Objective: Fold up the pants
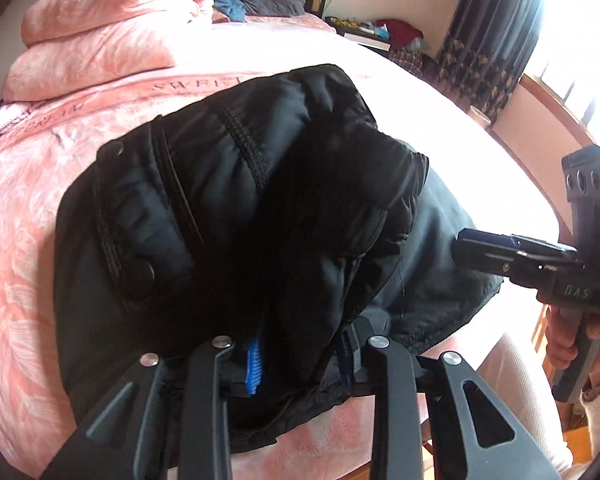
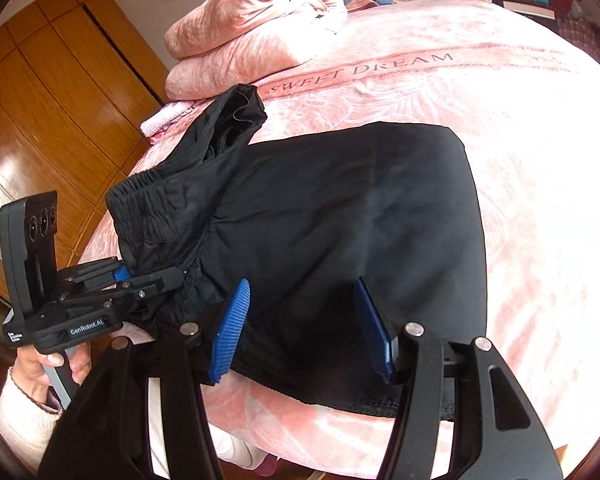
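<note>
Black pants [image 2: 340, 208] lie folded on the pink bed, near its front edge. Their elastic waistband end [image 2: 152, 208] is lifted and bunched at the left. My left gripper [image 2: 148, 276] is shut on that waistband fabric; in its own view [image 1: 300, 356] the black cloth [image 1: 240, 200] fills the space between the blue pads. My right gripper [image 2: 304, 328] is open, its blue pads [image 2: 232, 332] resting on the pants' near edge with cloth between them. It also shows in the left wrist view [image 1: 472, 244], touching the pants' right side.
The pink bedspread [image 2: 480, 92] reads "SWEET DREAM". A folded pink quilt [image 2: 260, 24] lies at the far left of the bed. Wooden wardrobe doors [image 2: 48, 92] stand to the left. A cluttered nightstand [image 1: 372, 30] and dark curtains [image 1: 488, 36] stand by the window.
</note>
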